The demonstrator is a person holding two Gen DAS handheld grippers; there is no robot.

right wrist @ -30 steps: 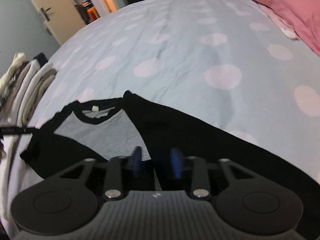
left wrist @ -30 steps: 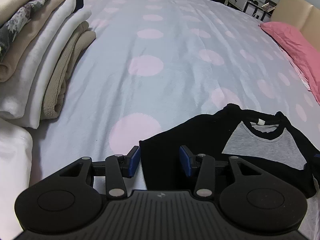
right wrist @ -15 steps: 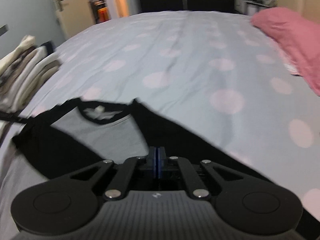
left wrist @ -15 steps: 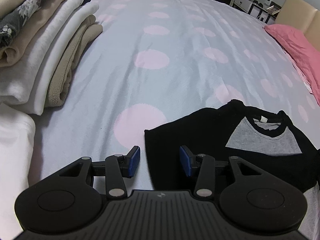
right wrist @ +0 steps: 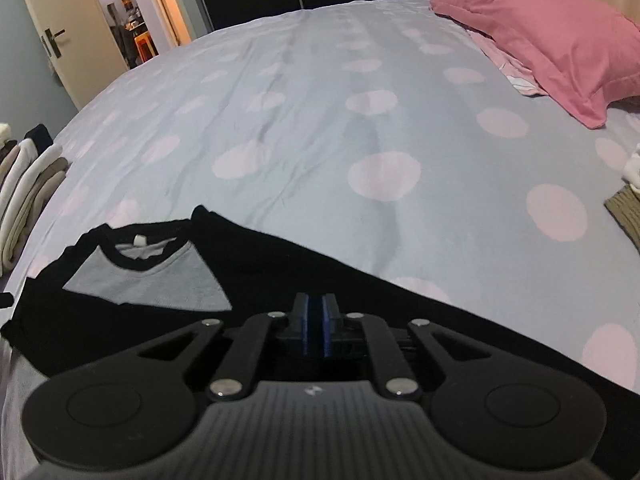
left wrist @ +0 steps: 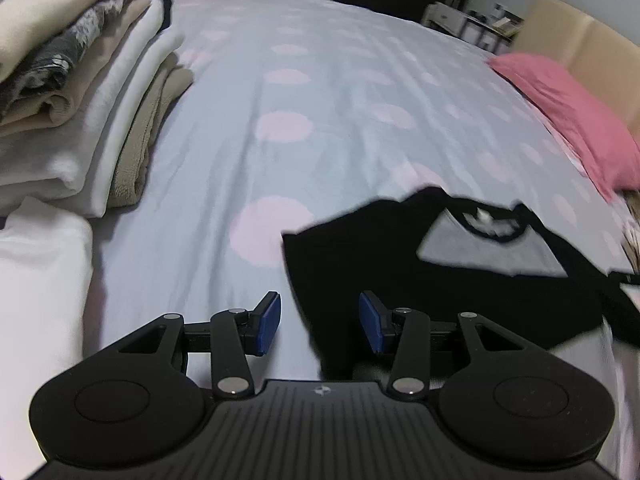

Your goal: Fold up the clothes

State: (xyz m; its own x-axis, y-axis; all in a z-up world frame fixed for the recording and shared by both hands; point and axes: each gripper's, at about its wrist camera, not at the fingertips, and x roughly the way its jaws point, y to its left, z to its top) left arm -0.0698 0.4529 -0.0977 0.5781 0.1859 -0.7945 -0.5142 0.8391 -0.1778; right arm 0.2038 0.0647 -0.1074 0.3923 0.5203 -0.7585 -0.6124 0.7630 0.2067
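Bedspread [right wrist: 320, 128] open beyond shirt [right wrist: 256, 264]; right tongs [right wrist: 316, 320] clamped.

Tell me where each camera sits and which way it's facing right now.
Left wrist: rides the left gripper, jaws open, looking up the bed over the shirt edge; folded stack at left.
Right wrist: rides the right gripper, jaws shut over the shirt's black sleeve, facing the doorway.
Shared: shirt, bed, pillow, stack.

No text, label or number can be read anywhere.
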